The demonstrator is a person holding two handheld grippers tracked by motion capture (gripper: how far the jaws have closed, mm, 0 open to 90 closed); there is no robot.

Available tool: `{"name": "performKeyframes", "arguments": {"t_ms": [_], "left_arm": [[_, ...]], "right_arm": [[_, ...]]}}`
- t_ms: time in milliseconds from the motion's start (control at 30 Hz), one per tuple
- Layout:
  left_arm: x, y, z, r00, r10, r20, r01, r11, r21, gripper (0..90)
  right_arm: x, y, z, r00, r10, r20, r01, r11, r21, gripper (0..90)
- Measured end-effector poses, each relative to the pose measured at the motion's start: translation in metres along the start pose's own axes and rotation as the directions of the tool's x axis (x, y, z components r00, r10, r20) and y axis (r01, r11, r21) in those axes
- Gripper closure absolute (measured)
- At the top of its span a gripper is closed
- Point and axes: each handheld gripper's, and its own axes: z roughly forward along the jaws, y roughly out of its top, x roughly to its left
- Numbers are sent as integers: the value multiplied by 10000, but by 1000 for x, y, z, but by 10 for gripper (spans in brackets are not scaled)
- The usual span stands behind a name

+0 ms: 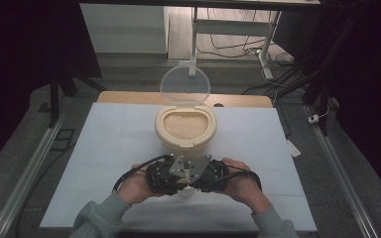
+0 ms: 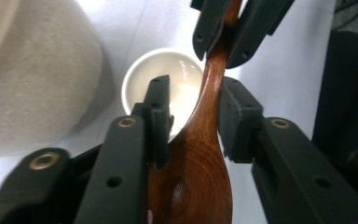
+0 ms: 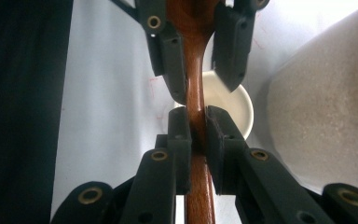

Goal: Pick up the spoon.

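One person sits at the table, two hands on the tools: a left hand [image 1: 135, 186] and a right hand [image 1: 243, 181]; two grippers meet between them, the left gripper [image 2: 193, 123] and the right gripper [image 3: 196, 128], each with two black jaws; one wooden spoon [image 2: 200, 140] runs between both pairs of jaws; one small white cup [image 2: 179, 77] stands on the cloth beneath it; one cream rice container [image 1: 185, 130] holds one fill of rice; one clear round lid [image 1: 184, 85] stands hinged open behind it; one white cloth [image 1: 104, 148] covers one wooden table [image 1: 124, 97]; two metal rails flank the table, one on each side.
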Motion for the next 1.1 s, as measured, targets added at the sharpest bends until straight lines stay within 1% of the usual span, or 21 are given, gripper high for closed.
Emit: {"name": "performKeyframes", "arguments": {"t_ms": [133, 200, 233, 267, 300, 400, 433, 500, 567, 633, 667, 767, 800, 833, 900, 933, 967, 1000, 1033, 1067, 1100], "left_arm": [[-1, -1, 2, 9991, 195, 364, -199, 9998, 82, 729], [-1, -1, 5, 9985, 275, 483, -285, 9994, 211, 733], [2, 0, 4, 9952, 775, 595, -815, 9942, 697, 736], [2, 0, 5, 9947, 829, 615, -873, 9934, 737, 741], [-2, -1, 8, 9980, 350, 533, -368, 9988, 331, 741], [-1, -2, 8, 9983, 306, 502, -316, 9993, 183, 748], [0, -2, 7, 9983, 344, 463, -353, 9992, 184, 752], [-1, -3, 7, 9994, 173, 316, -175, 9998, 51, 756], [2, -4, 6, 10000, -31, 65, 31, 10000, -44, 766], [4, -6, 5, 9999, -126, -21, 126, 9998, -148, 768], [4, -6, 5, 9999, -126, -21, 126, 9998, -148, 770], [6, -8, 4, 9998, -151, -124, 149, 9996, -220, 772], [6, -9, 3, 9997, -189, -154, 185, 9994, -289, 773], [7, -9, 3, 9996, -211, -195, 204, 9993, -327, 773], [8, -11, 1, 9991, -325, -290, 311, 9984, -465, 775], [8, -11, 1, 9991, -325, -290, 311, 9984, -465, 776], [8, -12, 1, 9989, -353, -323, 337, 9982, -502, 776], [9, -13, 1, 9987, -364, -353, 345, 9980, -529, 776], [9, -13, 1, 9985, -398, -389, 374, 9976, -587, 777], [9, -14, 0, 9982, -434, -415, 407, 9971, -635, 777], [9, -14, 0, 9979, -450, -456, 419, 9969, -673, 777]], "right_arm": [[3, 2, -1, 9986, -532, 4, 532, 9984, 183, 795], [4, 3, 0, 9984, -564, -46, 565, 9982, 187, 795], [5, 3, 1, 9972, -744, -8, 744, 9972, 108, 794], [5, 4, 2, 9960, -891, -60, 892, 9959, 155, 794], [5, 4, 2, 9960, -891, -60, 892, 9959, 155, 794], [5, 3, 2, 9970, -773, 19, 773, 9969, 154, 787], [4, 1, 1, 9993, -377, 25, 377, 9992, 101, 775], [2, -1, 2, 9994, -341, 106, 341, 9994, -63, 762], [-4, -6, 1, 9992, 369, 156, -360, 9979, -538, 690], [-7, -10, -3, 9950, 999, 75, -986, 9903, -982, 658], [-7, -10, -3, 9950, 999, 75, -986, 9903, -982, 658], [-12, -15, -9, 9865, 1632, 98, -1599, 9756, -1504, 610], [-14, -20, -12, 9768, 2132, 185, -2060, 9602, -1886, 575], [-14, -20, -12, 9768, 2132, 185, -2060, 9602, -1886, 575], [-15, -31, -19, 9526, 3029, 286, -2856, 9225, -2596, 532], [-15, -31, -19, 9526, 3029, 286, -2856, 9225, -2596, 532], [-15, -40, -24, 9266, 3736, 432, -3425, 8856, -3135, 499], [-15, -40, -24, 9266, 3736, 432, -3425, 8856, -3135, 499], [-13, -49, -28, 8949, 4426, 565, -3962, 8466, -3554, 467], [-12, -53, -30, 8749, 4794, 685, -4240, 8267, -3699, 457], [-12, -53, -30, 8749, 4794, 685, -4240, 8267, -3699, 457]]}}
